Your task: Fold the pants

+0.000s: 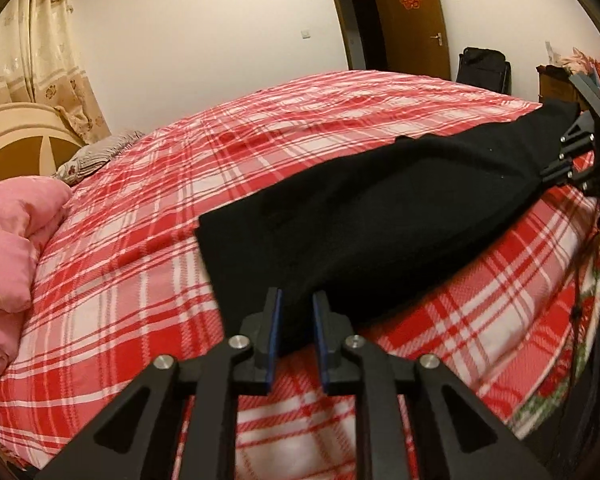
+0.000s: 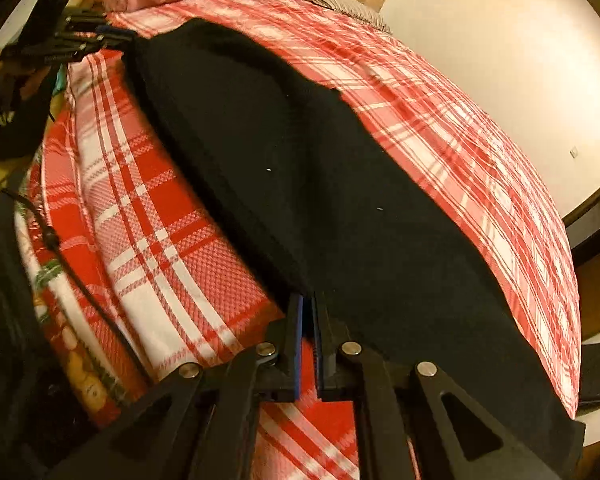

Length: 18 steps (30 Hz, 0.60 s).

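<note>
- Left wrist view: one pair of black pants [image 1: 380, 216] lies lengthwise along the near edge of the bed [image 1: 148, 240], on a red-and-white plaid cover. The cloth reads as doubled, leg over leg; that is a judgement from its narrow outline.
- Left gripper [image 1: 297, 336]: its jaws stand a little apart, with the near end of the pants between the blue pads. Whether the pads press the cloth cannot be told from this view; the gap suggests a loose hold at best.
- Right gripper [image 2: 309, 344]: its jaws are pressed nearly together, pinching the edge of the pants at the opposite end, close to the bed's near edge.
- Placement, as judged: with a gripper at each end along one long edge, the garment can be lifted taut and carried over for the next fold.
- Risk, as judged: if the left pads are not biting, that end will slip when lifted.
- Count: pants, one; grippers, two, each visible in the other's view; pink quilt [image 1: 16, 240], one, bunched at the bed's far-left corner; patterned pillow [image 1: 96, 156], one, near the headboard [image 1: 24, 140].
- Background: one brown door [image 1: 414, 20] stands open beyond the far edge of the bed.
</note>
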### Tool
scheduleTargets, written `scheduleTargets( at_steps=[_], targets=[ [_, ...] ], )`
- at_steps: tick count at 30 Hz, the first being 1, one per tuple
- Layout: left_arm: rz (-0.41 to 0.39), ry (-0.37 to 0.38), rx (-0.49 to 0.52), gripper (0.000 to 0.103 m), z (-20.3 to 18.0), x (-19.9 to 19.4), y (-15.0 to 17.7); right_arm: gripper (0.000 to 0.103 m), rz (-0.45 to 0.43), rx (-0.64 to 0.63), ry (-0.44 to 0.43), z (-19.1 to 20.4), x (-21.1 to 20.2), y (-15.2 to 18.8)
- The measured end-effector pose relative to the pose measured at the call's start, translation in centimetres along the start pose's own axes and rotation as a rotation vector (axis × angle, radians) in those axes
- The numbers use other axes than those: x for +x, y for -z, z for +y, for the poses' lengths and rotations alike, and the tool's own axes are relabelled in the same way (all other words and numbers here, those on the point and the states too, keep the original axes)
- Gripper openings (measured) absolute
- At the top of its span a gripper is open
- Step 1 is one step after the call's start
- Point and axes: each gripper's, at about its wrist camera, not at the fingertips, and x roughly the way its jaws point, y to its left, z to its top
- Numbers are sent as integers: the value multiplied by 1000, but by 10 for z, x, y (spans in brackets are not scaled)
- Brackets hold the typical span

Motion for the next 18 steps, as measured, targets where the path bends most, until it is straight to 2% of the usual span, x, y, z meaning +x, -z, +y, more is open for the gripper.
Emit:
scheduleTargets(
  at_steps=[5, 6, 7, 9, 14, 18],
  targets=[
    [-40, -52, 15, 22, 7, -20, -3, 7, -60, 91, -41, -31, -24, -5],
    [-60, -65, -5, 23, 11, -22, -8, 13, -80, 118, -49, -39, -28, -10],
    [-69, -65, -17, 24, 13, -22, -11, 30, -93, 138, -51, -44, -31, -16],
    [-91, -57, -45, 25, 12, -17, -22, 50, -115, 184, -70, -59, -31, -31],
    [-97, 14, -43, 25, -8, 10, -41, 50, -137, 269, -95, -76, -24, -69],
    [-9, 61, 21, 27, -28, 39, -31, 50, -137, 327, -127, -89, -6, -98]
  ],
)
